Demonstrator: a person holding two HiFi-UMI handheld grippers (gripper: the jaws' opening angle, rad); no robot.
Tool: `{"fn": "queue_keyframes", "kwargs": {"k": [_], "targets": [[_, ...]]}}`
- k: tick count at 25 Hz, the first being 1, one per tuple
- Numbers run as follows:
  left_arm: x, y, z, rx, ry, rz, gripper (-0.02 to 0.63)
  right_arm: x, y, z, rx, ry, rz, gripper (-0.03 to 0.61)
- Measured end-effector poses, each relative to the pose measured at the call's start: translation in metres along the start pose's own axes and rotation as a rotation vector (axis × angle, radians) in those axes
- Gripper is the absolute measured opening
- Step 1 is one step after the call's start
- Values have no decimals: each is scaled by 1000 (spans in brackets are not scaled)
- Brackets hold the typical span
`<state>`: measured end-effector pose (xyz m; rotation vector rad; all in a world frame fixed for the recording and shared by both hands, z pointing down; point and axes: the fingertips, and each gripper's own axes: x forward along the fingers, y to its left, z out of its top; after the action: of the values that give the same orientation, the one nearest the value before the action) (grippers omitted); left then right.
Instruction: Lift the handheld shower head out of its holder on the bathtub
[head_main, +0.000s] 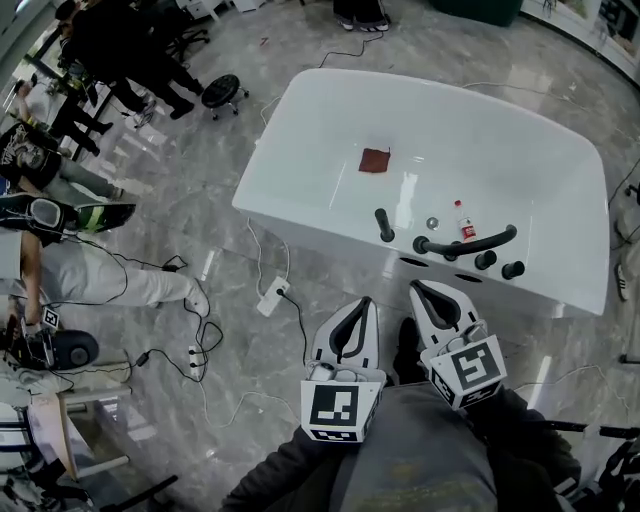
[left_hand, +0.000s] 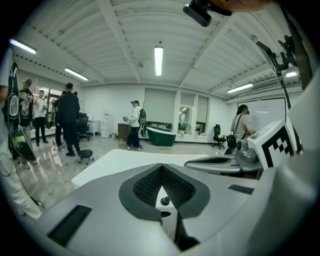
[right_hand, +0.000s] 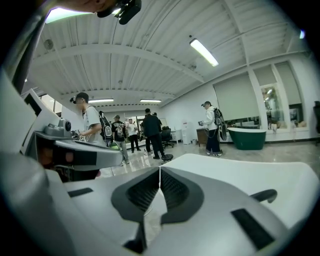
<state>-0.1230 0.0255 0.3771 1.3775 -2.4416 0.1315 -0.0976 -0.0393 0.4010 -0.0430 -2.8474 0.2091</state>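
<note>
Head view is showing the approach step, as I judge it – nothing is being gripped yet. The handheld shower head (head_main: 470, 243) is lying long and black across its holder (head_main: 451, 251) on the near rim of the white bathtub (head_main: 330, 110), with two black knobs (head_main: 498, 264) just beside it and a small bottle (head_main: 465, 222) standing just behind it. The left gripper (head_main: 362, 305) and the right gripper (head_main: 420, 291) are hanging side by side over the floor, short of the tub's near wall, both pointing toward the fittings. The right one is sitting nearer the shower head.

Each gripper's own view is showing its jaws pressed together at the tips, with nothing between them.

The next move, in my reading, is calling for the right gripper's jaws to be opening wide first – then reaching over the rim, straddling the black handle away from the bottle, closing on it and lifting straight up so it is clearing the holder.
</note>
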Motion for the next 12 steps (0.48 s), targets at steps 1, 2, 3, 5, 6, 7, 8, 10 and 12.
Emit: {"fn": "queue_keyframes", "kwargs": {"k": [1,2,3,5,6,7,8,10,12], "targets": [[8,0,0,4,5,0,3,4,-6,-1,5,3,2,5],[15,-1,2,8,9,1,3,8,-13,-1,10,5,5,5],[23,-2,5,12,12,3,3,12,-21,1,14,4,6,5],[37,-4,11,14,17,6,3,18,-37,6,19,2,4,5],[42,-5,13,12,21,9,3,22,-44,8,24,3,2,5],[46,-5,14,11,26,11,3,25,-49,8,29,6,2,5],[49,-4,14,10,32,15,3,27,-52,8,35,10,6,5],[53,-1,14,11,38,28,3,32,-53,6,38,16,20,5],[56,4,15,9,35,43,3,37,-53,6,36,19,32,5]]}}
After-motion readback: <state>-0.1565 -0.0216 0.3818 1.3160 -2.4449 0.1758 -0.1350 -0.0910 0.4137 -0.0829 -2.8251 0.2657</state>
